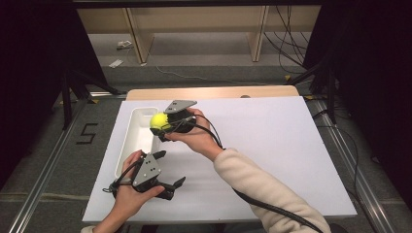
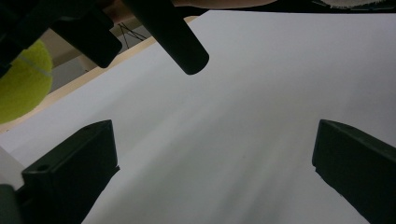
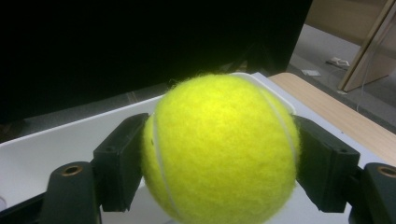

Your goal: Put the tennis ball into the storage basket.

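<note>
A yellow tennis ball point(image 1: 158, 121) hangs over the right rim of a white tray point(image 1: 135, 141), with my right gripper point(image 1: 163, 125) shut on it. In the right gripper view the ball point(image 3: 222, 149) sits squeezed between both black jaws, the tray point(image 3: 51, 144) below and behind it. My left gripper point(image 1: 171, 171) rests near the table's front edge, right of the tray's near end, jaws wide apart. In the left gripper view the gripper point(image 2: 215, 168) is open over bare white board, and the ball point(image 2: 21, 81) shows at the upper left.
A white board point(image 1: 272, 145) covers the table, with a wooden strip point(image 1: 214, 92) along its far edge. Wooden shelving legs point(image 1: 141, 39) and cables point(image 1: 286, 39) stand beyond on the grey floor. Black stands flank both sides.
</note>
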A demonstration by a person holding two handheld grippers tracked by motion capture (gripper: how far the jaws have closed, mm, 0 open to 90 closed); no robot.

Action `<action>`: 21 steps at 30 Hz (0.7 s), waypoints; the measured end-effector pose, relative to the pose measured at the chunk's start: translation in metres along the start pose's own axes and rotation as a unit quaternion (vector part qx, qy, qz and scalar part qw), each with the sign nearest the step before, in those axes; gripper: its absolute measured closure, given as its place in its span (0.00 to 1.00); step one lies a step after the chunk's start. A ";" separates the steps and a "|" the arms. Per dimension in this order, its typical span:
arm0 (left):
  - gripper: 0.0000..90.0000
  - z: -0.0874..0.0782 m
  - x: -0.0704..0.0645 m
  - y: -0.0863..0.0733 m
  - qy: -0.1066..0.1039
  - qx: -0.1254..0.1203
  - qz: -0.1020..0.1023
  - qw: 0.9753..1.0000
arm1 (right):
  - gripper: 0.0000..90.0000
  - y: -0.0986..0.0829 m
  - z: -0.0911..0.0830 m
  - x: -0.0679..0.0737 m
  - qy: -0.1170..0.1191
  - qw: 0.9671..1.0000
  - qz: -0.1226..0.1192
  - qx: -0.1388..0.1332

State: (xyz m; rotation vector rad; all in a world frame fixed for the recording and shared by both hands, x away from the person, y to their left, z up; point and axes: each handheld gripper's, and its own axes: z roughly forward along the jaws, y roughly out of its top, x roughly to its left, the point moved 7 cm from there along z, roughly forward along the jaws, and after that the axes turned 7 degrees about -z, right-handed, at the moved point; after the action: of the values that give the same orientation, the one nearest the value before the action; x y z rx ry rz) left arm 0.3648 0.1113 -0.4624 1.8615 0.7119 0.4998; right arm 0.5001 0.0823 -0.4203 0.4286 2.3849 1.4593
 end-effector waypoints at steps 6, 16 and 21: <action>0.00 0.000 0.000 0.000 0.000 0.000 0.000 1.000 | 0.29 0.000 0.004 0.001 0.002 1.000 -0.001 0.000; 0.00 0.000 0.000 0.000 0.000 -0.001 0.000 1.000 | 0.29 0.003 0.010 0.004 0.006 1.000 -0.006 0.002; 0.00 0.000 0.000 0.000 0.000 -0.001 0.000 1.000 | 0.29 0.005 0.013 0.004 0.006 1.000 -0.007 0.003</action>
State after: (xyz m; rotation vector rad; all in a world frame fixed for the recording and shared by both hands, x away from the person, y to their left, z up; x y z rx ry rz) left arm 0.3644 0.1113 -0.4621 1.8598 0.7113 0.4991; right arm 0.5017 0.0964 -0.4220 0.4050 2.3985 1.4532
